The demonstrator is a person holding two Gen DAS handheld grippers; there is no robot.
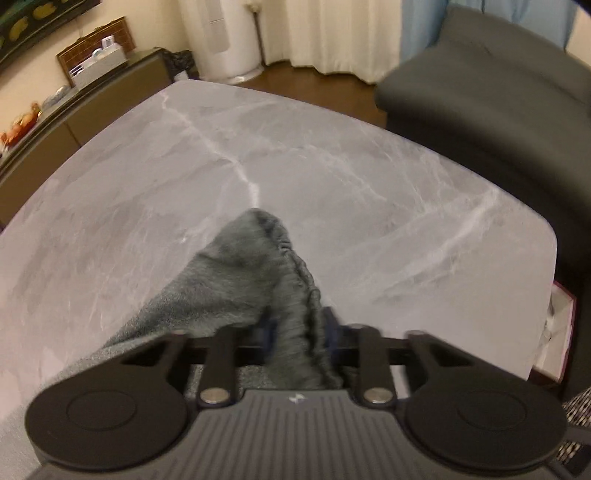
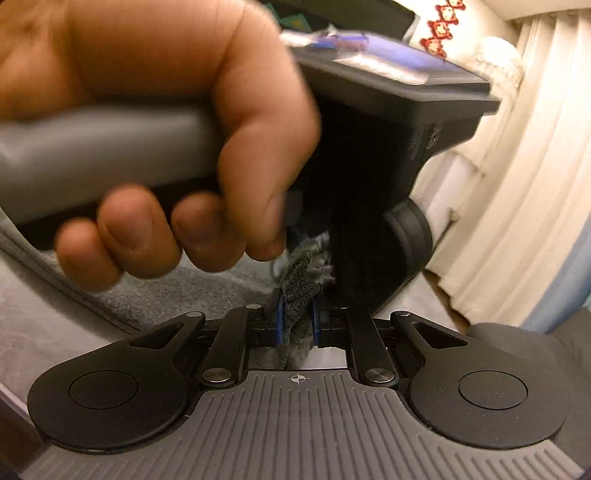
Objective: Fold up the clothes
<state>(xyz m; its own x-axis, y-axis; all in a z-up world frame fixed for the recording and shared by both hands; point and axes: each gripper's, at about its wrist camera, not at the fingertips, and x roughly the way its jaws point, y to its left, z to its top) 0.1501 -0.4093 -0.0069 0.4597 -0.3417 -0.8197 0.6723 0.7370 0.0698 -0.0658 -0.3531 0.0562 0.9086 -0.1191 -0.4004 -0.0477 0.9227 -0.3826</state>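
Observation:
A grey knit garment (image 1: 243, 280) with a gathered seam hangs from my left gripper (image 1: 299, 328), which is shut on it above the grey marble table (image 1: 332, 166). The cloth trails off to the lower left. In the right wrist view my right gripper (image 2: 297, 325) is shut on a bunched piece of the same grey garment (image 2: 299, 284). Right in front of it is the person's hand (image 2: 166, 129) holding the other gripper's handle, whose black body (image 2: 369, 184) fills the middle. More grey cloth (image 2: 166, 291) lies below the hand.
A dark grey sofa (image 1: 498, 92) stands past the table's far right edge. A dark sideboard (image 1: 74, 110) with boxes runs along the left wall. White curtains (image 1: 332, 33) hang at the back. A white box (image 1: 557, 332) sits by the table's right corner.

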